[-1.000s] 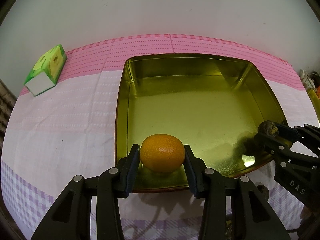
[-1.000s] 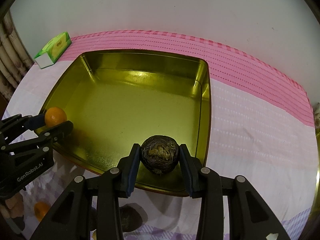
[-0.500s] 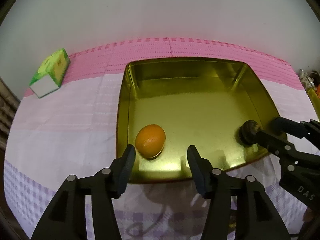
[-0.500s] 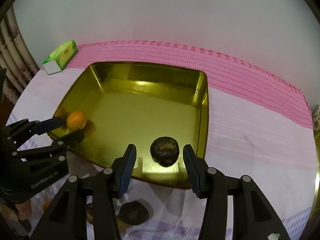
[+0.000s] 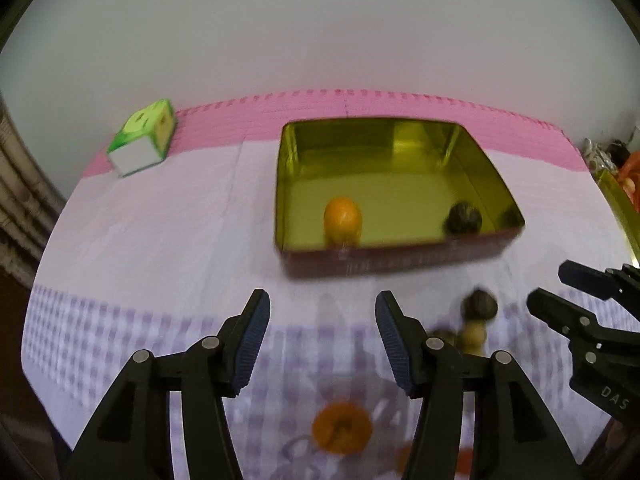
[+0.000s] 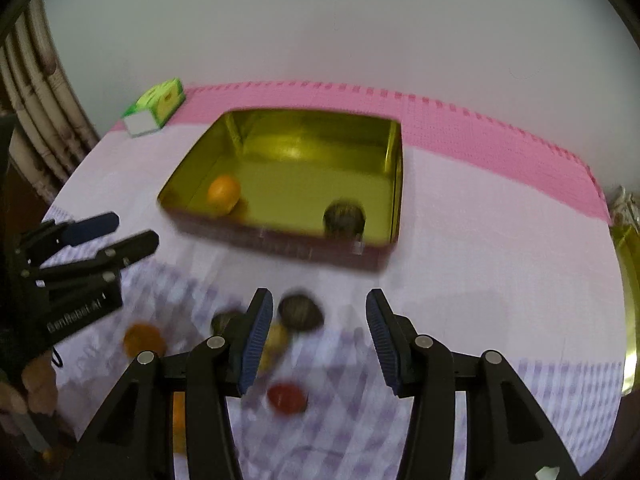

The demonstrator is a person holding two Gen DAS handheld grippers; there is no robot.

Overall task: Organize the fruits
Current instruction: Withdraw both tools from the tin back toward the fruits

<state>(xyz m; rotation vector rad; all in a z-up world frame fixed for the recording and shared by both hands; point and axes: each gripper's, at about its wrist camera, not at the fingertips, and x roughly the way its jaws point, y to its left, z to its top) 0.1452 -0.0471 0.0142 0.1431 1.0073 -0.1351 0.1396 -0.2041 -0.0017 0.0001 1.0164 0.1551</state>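
Note:
A gold tin tray [image 5: 400,140] [image 6: 280,120] sits on the pink and lilac cloth. In it lie an orange [image 5: 342,216] [image 6: 224,194] near the front left and a dark wrinkled fruit [image 5: 464,218] [image 6: 344,218] near the front right. My left gripper [image 5: 322,334] is open and empty, held back from the tray's front wall. My right gripper [image 6: 318,334] is open and empty too. Loose fruits lie on the cloth near me: an orange [image 5: 342,426] [image 6: 144,338], a dark fruit [image 5: 480,304] [image 6: 300,312], a yellowish one [image 5: 474,334] and a red one [image 6: 286,398].
A green and white tissue box [image 5: 144,136] [image 6: 154,108] lies at the back left by the wall. A second gold tray's rim [image 5: 618,200] [image 6: 626,280] shows at the far right. Curtain folds [image 6: 36,120] hang at the left.
Both grippers have pulled back and up from the tray, leaving the orange and the dark fruit inside. The loose fruits on the cloth have come into view. Both stay open.

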